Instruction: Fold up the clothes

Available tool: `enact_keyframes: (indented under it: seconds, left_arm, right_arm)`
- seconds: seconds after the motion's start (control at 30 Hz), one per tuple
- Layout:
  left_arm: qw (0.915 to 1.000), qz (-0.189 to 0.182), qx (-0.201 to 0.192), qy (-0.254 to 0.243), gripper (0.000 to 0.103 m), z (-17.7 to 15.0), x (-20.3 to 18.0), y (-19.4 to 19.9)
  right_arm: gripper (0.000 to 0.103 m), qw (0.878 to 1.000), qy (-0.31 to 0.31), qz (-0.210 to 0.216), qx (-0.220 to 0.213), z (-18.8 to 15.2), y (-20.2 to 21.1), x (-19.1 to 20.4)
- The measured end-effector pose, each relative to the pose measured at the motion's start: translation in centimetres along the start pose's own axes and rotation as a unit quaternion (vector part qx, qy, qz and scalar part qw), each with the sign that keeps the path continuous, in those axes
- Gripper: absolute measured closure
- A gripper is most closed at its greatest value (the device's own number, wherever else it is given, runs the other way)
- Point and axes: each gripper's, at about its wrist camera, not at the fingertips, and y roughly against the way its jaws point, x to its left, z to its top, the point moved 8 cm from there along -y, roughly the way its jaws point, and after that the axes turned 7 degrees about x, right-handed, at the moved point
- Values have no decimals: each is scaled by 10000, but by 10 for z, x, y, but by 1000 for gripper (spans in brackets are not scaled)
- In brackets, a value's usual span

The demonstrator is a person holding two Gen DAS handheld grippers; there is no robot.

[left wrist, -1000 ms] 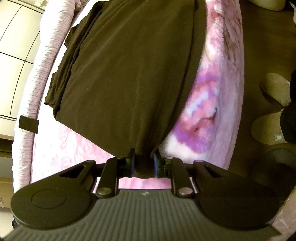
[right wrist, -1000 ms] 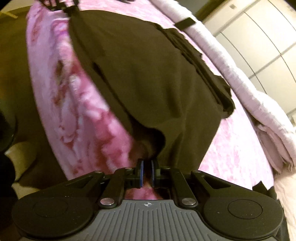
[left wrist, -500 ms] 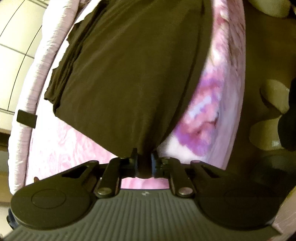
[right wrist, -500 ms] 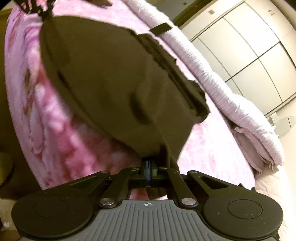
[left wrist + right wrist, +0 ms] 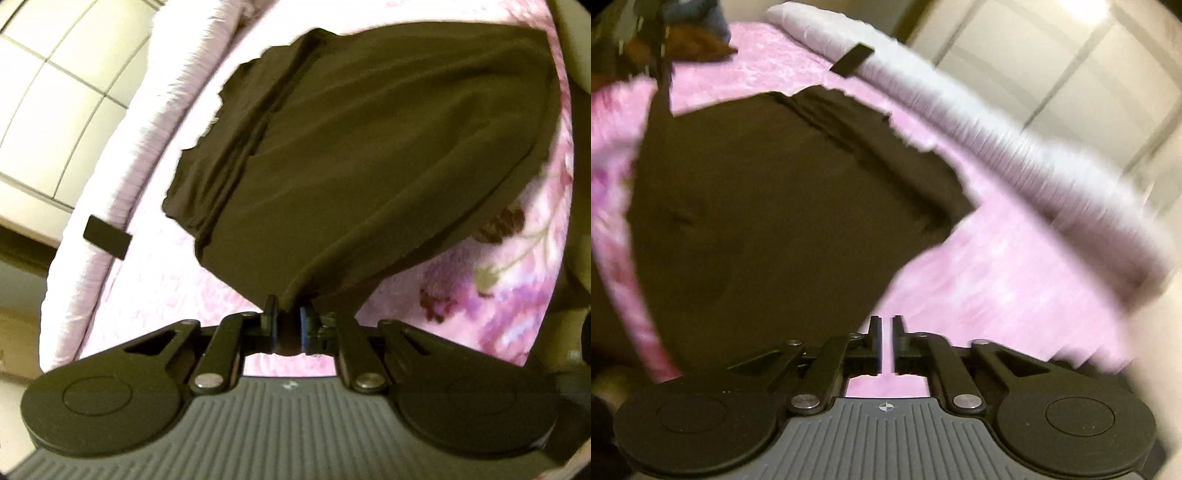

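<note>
While the left gripper (image 5: 287, 325) pinches the dark garment (image 5: 369, 155), the right gripper (image 5: 885, 345), just opening, holds nothing above the pink bedspread (image 5: 979, 280) beside white cupboards (image 5: 1071, 74).

Warm, yellowish indoor light fills both of my views, and neither is sharp. My right wrist view is the worse: the pale ribbed bolster (image 5: 1015, 158) smears into streaks, the pink blanket (image 5: 979, 280) blurs into soft bands, and a bright glare blooms at the top right over the cupboard doors (image 5: 1052, 66). My left wrist view is steadier, though the dark garment (image 5: 369, 166) shows a soft, ragged edge against the pink and reads as a flat brown mass with faint folds. Its underside throws a dim shadow on the flowered cover (image 5: 517, 258). Both lenses bend straight lines near the rim, and the corners fall to black.
</note>
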Motion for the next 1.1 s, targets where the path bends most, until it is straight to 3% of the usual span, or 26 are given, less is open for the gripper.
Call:
enact_keyframes:
  seconds: [0.03, 0.1, 0.13, 0.3, 0.47, 0.63, 0.97, 1.03, 1.07, 1.1]
  left_arm:
    - [10000, -49, 75, -1, 95, -4, -5, -3]
    - [9996, -148, 225, -4, 95, -12, -16, -10]
    - [9994, -196, 293, -18, 95, -17, -23, -13]
    - [9977, -441, 500, -95, 95, -39, -59, -19]
    - [9974, -516, 512, -28, 94, -47, -73, -21]
    - [9979, -483, 437, 20, 94, -52, -72, -20]
    - [9985, -426, 334, 81, 94, -60, -67, -21]
    - [9986, -425, 315, 88, 94, -61, -67, -21]
    - [9985, -430, 313, 92, 94, -62, -67, -22]
    - [9985, -436, 314, 89, 94, -63, -68, -23]
  right_arm:
    - [75, 9996, -162, 233, 92, -6, 0, 6]
    - [7, 9953, -696, 642, 218, -20, -1, 16]
    - [0, 9913, -970, 853, 244, -25, -3, 19]
    - [0, 9886, -1200, 829, 379, -40, -9, 32]
    - [0, 9985, -121, 448, 307, -43, -8, 65]
    - [0, 9949, 988, 65, 203, -53, -21, 105]
    - [1, 9930, 1158, 3, 246, -50, -45, 101]
    - [9, 9941, 1058, -98, 215, -47, -44, 92]
    - [23, 9957, 886, -131, 215, -44, -42, 83]
    - [29, 9965, 780, -180, 218, -43, -41, 76]
